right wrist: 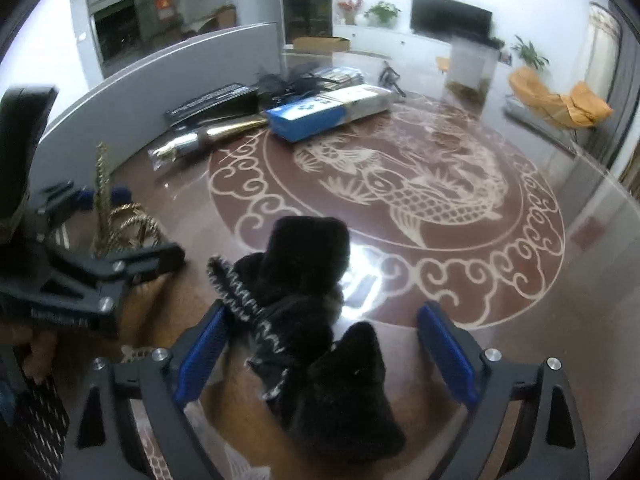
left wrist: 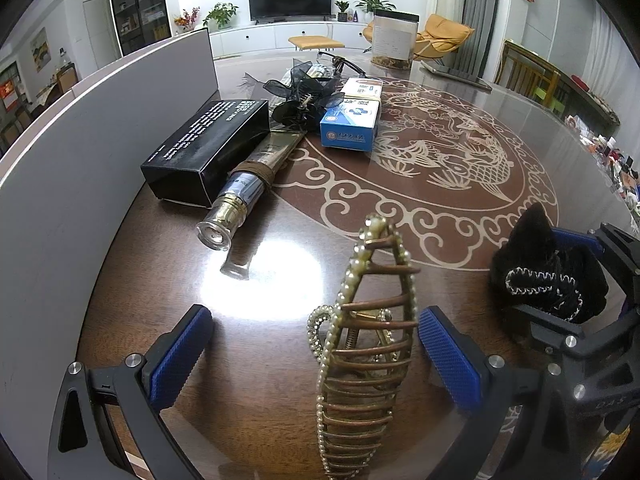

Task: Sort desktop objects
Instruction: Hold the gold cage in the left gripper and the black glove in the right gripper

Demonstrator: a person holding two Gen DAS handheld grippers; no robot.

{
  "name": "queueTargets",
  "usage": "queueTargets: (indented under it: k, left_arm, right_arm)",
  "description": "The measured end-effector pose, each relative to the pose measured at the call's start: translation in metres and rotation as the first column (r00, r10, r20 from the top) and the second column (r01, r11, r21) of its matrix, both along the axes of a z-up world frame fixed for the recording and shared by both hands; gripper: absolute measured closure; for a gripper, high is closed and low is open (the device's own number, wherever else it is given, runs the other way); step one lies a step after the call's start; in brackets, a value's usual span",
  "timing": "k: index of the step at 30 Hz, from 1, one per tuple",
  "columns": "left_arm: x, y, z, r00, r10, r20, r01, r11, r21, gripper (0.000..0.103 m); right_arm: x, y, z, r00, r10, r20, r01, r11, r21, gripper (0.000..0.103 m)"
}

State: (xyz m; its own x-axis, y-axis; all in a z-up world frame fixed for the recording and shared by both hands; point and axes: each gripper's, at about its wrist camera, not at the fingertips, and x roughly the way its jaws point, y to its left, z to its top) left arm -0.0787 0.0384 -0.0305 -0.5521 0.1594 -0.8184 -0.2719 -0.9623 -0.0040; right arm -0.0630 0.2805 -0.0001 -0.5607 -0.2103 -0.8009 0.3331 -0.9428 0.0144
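Left hand-held gripper (left wrist: 316, 354): jaws spread wide, a gold pearl-trimmed hair claw (left wrist: 368, 344) standing between the blue pads (left wrist: 180, 356), closer to the right pad, contact not clear. Right hand-held gripper (right wrist: 320, 354): jaws also wide apart, a black fuzzy fabric piece with white zigzag stitching (right wrist: 304, 312) lying on the tabletop (right wrist: 500, 320) between its pads, no pad pressing on it. The two grippers sit just beside each other at the near edge of the tabletop; the right wrist view is motion-blurred. Further back, by the grey partition (left wrist: 80, 152): black box (left wrist: 208, 148), a metallic tube with glass tip (left wrist: 240, 196) leaning along it, a black mesh bow (left wrist: 308, 96), and a blue-and-white box (left wrist: 352, 120), all clustered and touching. Clear jar (left wrist: 394, 40) stands well behind them.
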Motion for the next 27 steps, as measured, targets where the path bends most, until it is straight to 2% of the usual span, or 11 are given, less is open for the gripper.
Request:
queueTargets:
  k: [1, 3, 27]
  left_arm:
    - [-0.0006, -0.0002, 0.0000, 1.000, 0.000, 0.000, 0.000, 1.000, -0.001, 0.000]
    - [-0.0016, -0.0001, 0.0000, 1.000, 0.002, 0.000, -0.002, 1.000, -0.001, 0.000]
    - [-0.0020, 0.0003, 0.0002, 1.000, 0.003, -0.001, -0.003, 1.000, -0.002, 0.000]
  right_arm:
    - [-0.0024, 0.0003, -0.0009, 1.000, 0.009, 0.007, -0.009, 1.000, 0.000, 0.000]
    - [-0.0039, -0.0070, -0.0025, 1.000, 0.023, 0.008, -0.023, 0.999, 0.034, 0.000]
    - [-0.0050, -0.0058, -0.0041, 1.000, 0.026, 0.010, -0.026, 0.999, 0.029, 0.000]
